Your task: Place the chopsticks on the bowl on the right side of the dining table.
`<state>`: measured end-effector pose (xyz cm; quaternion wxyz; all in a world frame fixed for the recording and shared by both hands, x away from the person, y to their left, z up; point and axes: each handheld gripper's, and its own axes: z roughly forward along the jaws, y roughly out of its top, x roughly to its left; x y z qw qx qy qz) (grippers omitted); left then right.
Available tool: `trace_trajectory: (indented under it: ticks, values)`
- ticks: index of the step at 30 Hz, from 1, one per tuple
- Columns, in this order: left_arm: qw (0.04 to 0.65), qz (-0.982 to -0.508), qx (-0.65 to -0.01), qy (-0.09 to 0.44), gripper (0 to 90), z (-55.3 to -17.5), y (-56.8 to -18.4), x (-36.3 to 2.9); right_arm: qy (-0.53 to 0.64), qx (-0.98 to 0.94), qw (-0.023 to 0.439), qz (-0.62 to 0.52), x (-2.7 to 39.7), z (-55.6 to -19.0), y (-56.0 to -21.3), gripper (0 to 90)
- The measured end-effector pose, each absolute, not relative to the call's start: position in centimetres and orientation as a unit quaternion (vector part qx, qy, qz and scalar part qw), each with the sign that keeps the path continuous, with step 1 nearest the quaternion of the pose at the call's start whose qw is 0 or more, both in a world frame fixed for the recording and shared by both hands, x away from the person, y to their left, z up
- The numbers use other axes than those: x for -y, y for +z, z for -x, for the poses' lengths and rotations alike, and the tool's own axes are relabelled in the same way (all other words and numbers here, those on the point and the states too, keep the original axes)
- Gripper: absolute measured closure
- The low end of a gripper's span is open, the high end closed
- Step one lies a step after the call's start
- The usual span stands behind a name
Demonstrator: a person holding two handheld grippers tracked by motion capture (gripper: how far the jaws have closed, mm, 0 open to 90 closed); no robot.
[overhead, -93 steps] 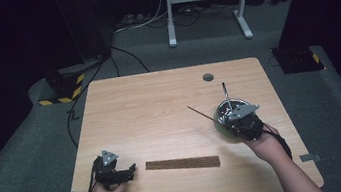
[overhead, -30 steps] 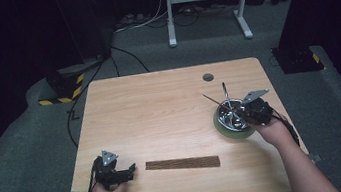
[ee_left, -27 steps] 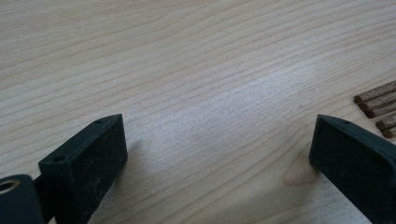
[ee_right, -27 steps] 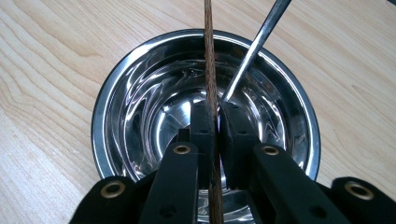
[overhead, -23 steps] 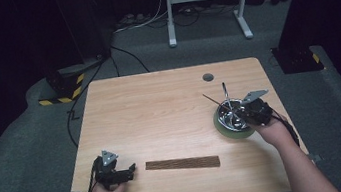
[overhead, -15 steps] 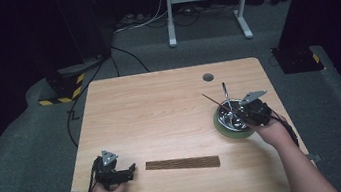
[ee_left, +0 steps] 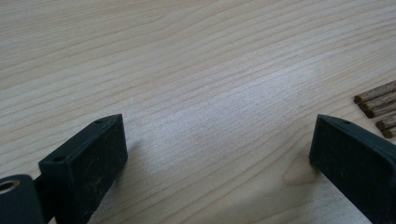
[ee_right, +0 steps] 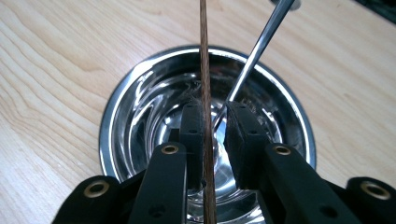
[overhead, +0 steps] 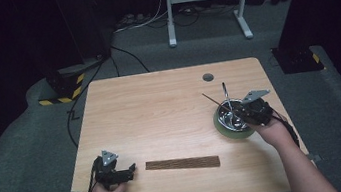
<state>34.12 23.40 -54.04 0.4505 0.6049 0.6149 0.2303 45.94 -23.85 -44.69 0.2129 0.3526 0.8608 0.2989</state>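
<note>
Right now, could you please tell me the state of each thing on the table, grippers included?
Right gripper: over the bowl, jaws just opening, gap beside the stick.
Stick: between those jaws, leaning out over the rim.
Bowl: upright, a metal rod leaning in it.
Bundle of sticks: lying flat, untouched.
Left gripper: open, on the table.

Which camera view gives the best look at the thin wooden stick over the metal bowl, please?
The right gripper view: the wooden stick runs up between the right gripper's just-opened jaws, above the metal bowl. The high view shows it as a thin dark line.
</note>
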Motion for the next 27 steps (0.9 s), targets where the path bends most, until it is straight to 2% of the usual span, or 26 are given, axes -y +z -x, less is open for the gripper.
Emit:
trace_trajectory:
  ticks: [8, 16, 27]
  values:
    - [0.45, -0.605, -0.614, 0.231, 4.1, -34.1, -54.0, -23.4, 0.325, -0.856, 0.221, -0.336, 22.8, -44.3, -43.4, 77.1]
    - [0.449, -0.604, -0.615, 0.233, 4.5, -34.1, -54.0, -23.4, 0.353, -0.863, 0.213, -0.294, 19.4, -42.0, -42.6, 78.6]
    - [0.45, -0.604, -0.615, 0.233, 4.5, -34.1, -54.0, -23.4, 0.369, -0.878, 0.165, -0.257, 14.1, -40.0, -44.2, 79.1]
